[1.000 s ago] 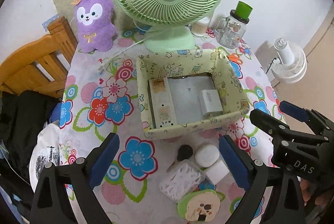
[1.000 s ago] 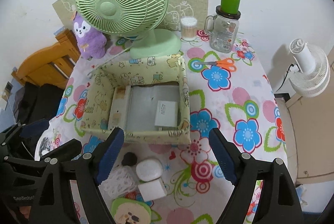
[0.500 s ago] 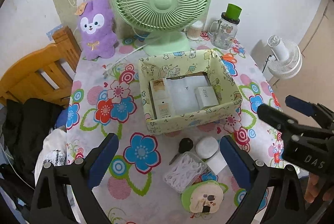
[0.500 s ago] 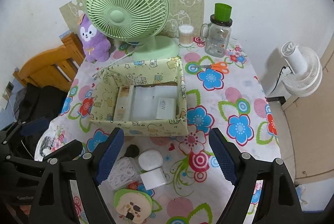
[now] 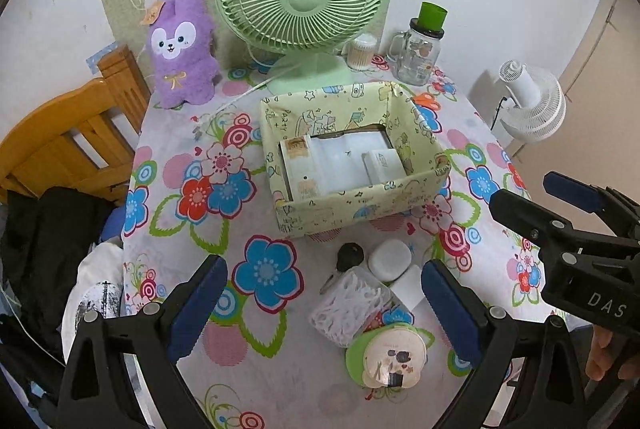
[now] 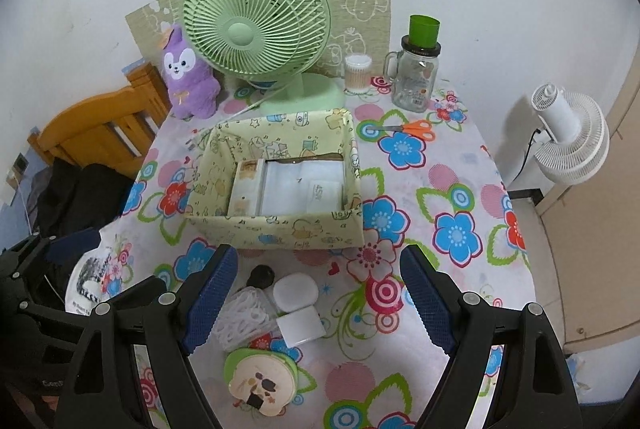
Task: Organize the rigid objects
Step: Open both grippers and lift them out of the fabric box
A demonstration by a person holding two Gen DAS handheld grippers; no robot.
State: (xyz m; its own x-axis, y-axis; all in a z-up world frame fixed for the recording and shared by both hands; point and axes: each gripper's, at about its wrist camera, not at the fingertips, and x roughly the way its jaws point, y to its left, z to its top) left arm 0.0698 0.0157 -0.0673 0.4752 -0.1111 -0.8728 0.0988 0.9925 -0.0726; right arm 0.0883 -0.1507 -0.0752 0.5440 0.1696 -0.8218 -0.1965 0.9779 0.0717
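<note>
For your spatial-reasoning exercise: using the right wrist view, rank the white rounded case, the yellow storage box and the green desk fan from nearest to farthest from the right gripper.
1. White rounded case: between the right gripper fingers.
2. Yellow storage box: mid-table, beyond the fingertips.
3. Green desk fan: at the far edge, by the wall.

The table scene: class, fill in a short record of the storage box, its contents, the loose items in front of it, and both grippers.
Box: pale yellow-green cartoon-print fabric box, open top, centre of the floral tablecloth
Inside box: long cream carton at left, white charger block at right
Loose items in front: black car key, rounded white case, white square block, clear box of white picks, round green-rimmed mirror
Left gripper: open, empty
Right gripper: open, empty
</note>
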